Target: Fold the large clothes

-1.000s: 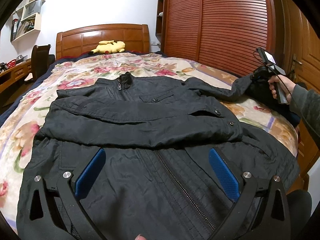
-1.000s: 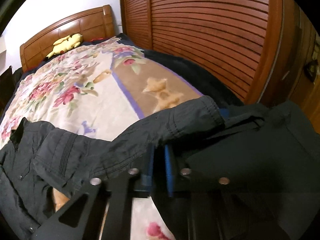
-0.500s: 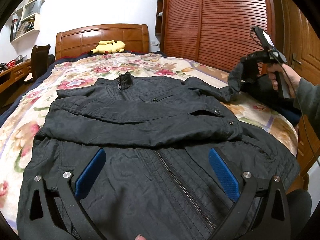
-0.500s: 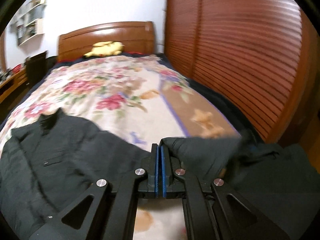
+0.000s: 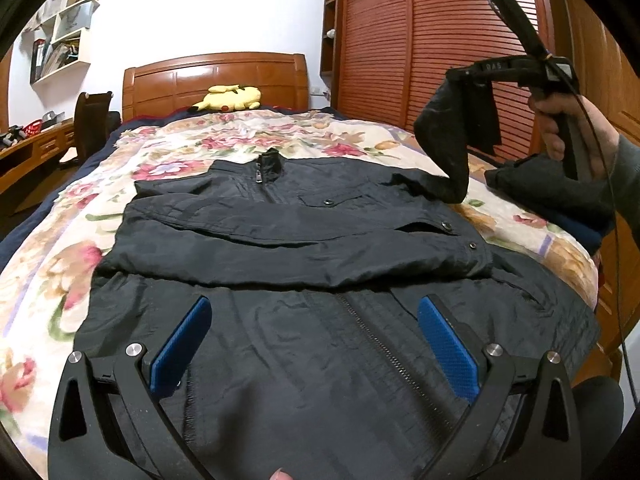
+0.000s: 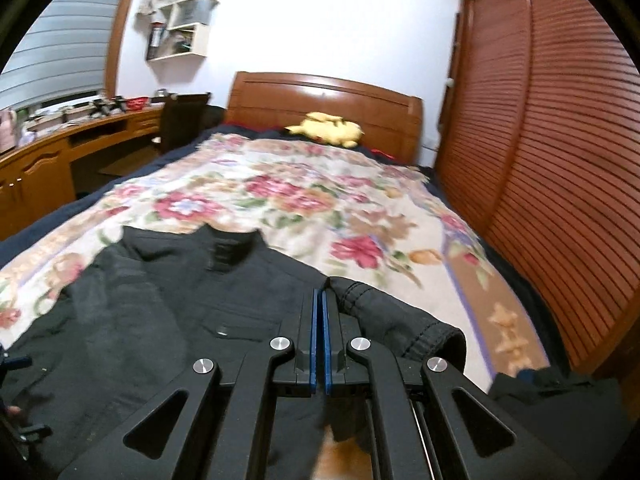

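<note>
The black jacket (image 5: pixel 288 240) lies face up across the foot half of the bed (image 5: pixel 48 248), collar toward the headboard, its long axis running from foot edge to headboard and one sleeve already folded flat across the chest. The right tongs (image 6: pixel 319 336) are clenched on the cuff of the other sleeve (image 5: pixel 444 148) — raised above the bed's right edge, the sleeve hanging in a slack arc to the shoulder, so the chest lies to their left. The left tongs (image 5: pixel 316 344) hover released over the hem at the foot edge, tilted down, touching nothing I can make out — the right hand looks the one placed to carry the sleeve across.

right hand-held gripper (image 6: pixel 319 320) clamped on black jacket (image 6: pixel 168 320) cuff (image 6: pixel 400 320) above floral bedspread (image 6: pixel 304 196)
</note>
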`<state>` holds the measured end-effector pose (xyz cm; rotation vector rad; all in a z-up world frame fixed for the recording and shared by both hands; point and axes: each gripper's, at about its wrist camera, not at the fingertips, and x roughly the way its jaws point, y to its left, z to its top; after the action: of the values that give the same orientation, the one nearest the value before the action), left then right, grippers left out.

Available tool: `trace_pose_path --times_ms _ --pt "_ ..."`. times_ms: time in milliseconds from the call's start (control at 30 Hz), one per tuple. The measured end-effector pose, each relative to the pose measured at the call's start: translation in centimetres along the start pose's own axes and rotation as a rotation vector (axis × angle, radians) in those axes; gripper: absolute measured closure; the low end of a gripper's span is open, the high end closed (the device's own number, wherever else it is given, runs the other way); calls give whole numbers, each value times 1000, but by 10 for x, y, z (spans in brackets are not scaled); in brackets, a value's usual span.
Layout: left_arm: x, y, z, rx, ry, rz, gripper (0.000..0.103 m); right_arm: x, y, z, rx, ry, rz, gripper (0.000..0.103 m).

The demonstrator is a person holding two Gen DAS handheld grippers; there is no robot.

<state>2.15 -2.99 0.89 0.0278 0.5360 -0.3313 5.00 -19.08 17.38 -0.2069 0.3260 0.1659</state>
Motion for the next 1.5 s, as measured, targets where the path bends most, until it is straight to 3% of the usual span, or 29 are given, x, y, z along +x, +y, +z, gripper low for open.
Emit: trace_pose_path --times_ms 433,767,933,1167,1233,1367,1500 --pt "-18 28 -1 -32 -22 30 0 -6 39 12 -57 -89 159 101" --pt "-27 46 -3 -54 -32 51 0 -19 77 -10 -154 -77 319 101" --pt "-28 49 -5 -55 -29 58 0 -8 77 -25 -202 -18 321 101" --pt "-29 50 -5 -56 -29 60 0 29 56 -32 -126 89 263 101" --pt "-29 50 -5 -55 -29 61 0 46 54 -34 -112 135 244 96" --pt "-30 51 -5 -52 -25 64 0 81 57 -38 -71 196 234 48" --pt "-31 54 -5 -56 -24 68 0 111 75 -47 -41 283 246 46"
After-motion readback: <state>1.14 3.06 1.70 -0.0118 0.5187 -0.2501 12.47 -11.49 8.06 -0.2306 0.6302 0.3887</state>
